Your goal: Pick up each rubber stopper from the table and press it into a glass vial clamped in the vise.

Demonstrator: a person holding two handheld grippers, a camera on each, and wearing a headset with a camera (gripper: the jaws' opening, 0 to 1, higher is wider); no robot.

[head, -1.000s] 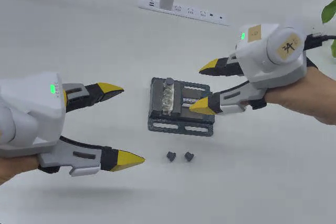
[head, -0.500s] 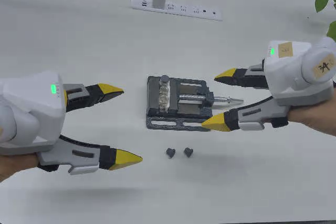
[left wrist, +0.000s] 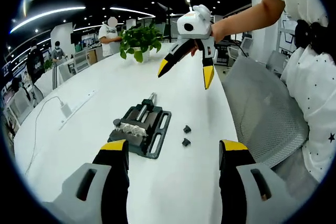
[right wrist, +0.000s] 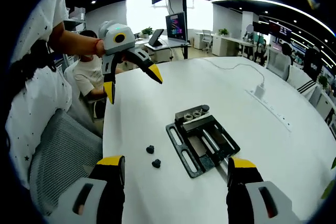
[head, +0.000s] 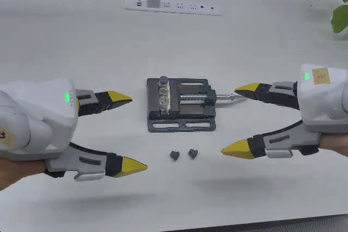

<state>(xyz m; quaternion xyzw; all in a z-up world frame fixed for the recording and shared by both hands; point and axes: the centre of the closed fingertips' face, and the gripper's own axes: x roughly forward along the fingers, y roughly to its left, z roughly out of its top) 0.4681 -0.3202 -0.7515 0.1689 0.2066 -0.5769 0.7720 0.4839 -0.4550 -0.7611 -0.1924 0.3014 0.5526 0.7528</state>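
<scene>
On the white table (head: 81, 42), two small dark rubber stoppers (head: 174, 155) lie loose just before the black metal vise (head: 185, 126) clamping clear glass vials (head: 162, 97). One vial seems already capped; two remain. The left tongs (head: 138, 131) and right tongs (head: 229, 119) hang released, empty.

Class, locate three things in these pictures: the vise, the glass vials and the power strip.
vise (head: 191, 110): head view, on its dark sliding block.
glass vials (head: 163, 98): head view, middle of the clamped row.
power strip (head: 175, 7): head view, middle of its casing.
</scene>
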